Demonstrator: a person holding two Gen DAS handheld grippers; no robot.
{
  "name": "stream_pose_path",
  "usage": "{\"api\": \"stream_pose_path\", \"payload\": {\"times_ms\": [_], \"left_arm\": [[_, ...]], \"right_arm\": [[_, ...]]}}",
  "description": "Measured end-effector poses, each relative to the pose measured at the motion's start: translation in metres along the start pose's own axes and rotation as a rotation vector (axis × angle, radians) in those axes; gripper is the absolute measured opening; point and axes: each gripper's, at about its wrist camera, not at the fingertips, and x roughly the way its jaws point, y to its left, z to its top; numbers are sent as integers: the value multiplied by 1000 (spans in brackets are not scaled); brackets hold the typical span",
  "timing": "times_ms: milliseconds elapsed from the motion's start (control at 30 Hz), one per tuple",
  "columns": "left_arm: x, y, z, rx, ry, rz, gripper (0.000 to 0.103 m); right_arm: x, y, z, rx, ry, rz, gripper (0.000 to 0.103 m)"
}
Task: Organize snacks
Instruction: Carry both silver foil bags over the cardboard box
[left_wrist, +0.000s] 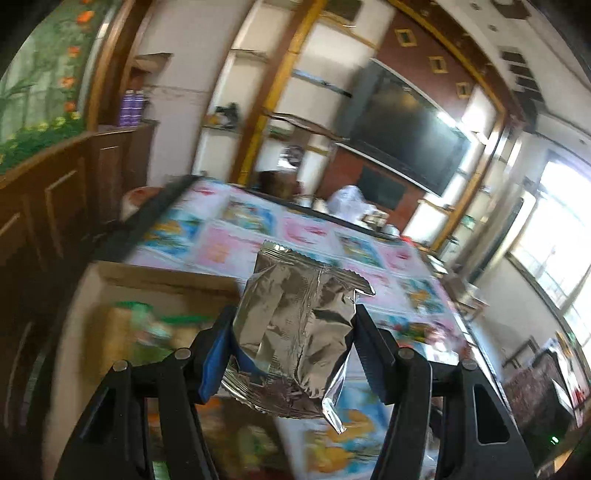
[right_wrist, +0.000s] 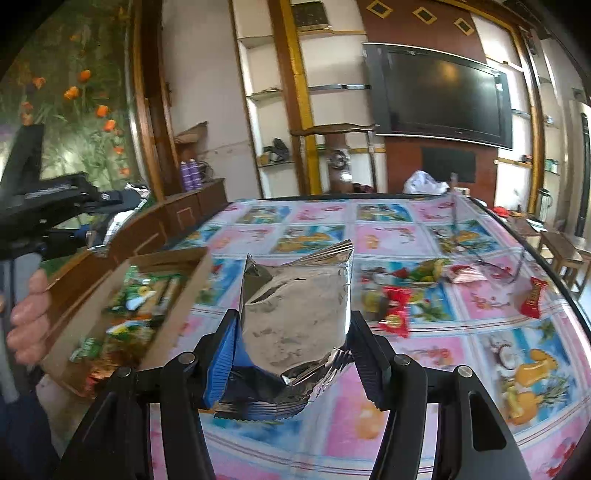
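Your left gripper (left_wrist: 295, 321) is clamped on a foil packet (left_wrist: 299, 332). Your right gripper (right_wrist: 293, 325) grips another foil pack (right_wrist: 295, 314), beside the box (right_wrist: 110, 295).

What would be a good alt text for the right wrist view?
The right gripper clamps a crinkled silver foil snack packet above a table with a colourful picture tablecloth. At left, an open brown cardboard box holds green snack packets; red-wrapped snacks lie at right.
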Motion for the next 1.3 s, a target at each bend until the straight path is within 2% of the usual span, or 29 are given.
{"api": "stream_pose_path", "payload": {"times_ms": [167,333,433,600,900,1067,1300], "left_arm": [[10,52,10,-53,38,118,61],[30,84,9,-102,107,209,61],[39,98,7,-129,142,248,61],[49,99,1,-120,185,265,61],[55,102,-2,-114,209,294,61],[61,98,-3,-88,232,312,61],[67,95,-5,-69,246,325,62]], "right_arm": [[5,41,1,-35,16,128,63],[28,86,2,-46,108,294,63],[48,107,0,-46,175,362,63],[73,131,-9,-66,232,378,63],[104,147,-9,-108,275,379,63],[112,150,-16,-126,309,385,63],[108,152,-20,-152,295,385,64]]}}
